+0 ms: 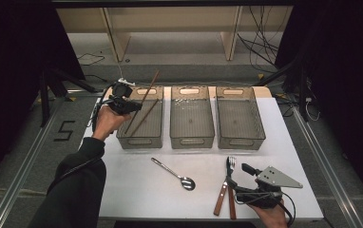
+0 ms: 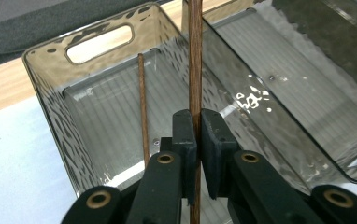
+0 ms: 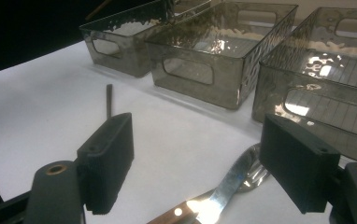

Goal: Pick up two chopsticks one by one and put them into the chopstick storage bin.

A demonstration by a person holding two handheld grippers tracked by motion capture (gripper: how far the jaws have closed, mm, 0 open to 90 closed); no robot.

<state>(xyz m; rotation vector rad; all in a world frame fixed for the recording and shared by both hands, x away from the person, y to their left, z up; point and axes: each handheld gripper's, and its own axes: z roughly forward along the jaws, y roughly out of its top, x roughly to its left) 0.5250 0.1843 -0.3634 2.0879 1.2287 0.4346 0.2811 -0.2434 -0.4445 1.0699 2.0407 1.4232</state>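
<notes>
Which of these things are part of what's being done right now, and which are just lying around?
In use:
- left tool, shut on a wooden chopstick
- second chopstick, already in the bin
- left bin, where both go

Lying about:
- spoon
- fork, under the open right tool
- middle bin
- right bin

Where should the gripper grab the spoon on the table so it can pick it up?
Probably by the handle, near its middle. The spoon lies flat on the white table, its thin straight handle running up-left from the round bowl. Coming straight down from above with the jaws across the handle looks best: the bowl is wide and curved and would likely slip, while the handle gives two narrow sides to pinch.
</notes>
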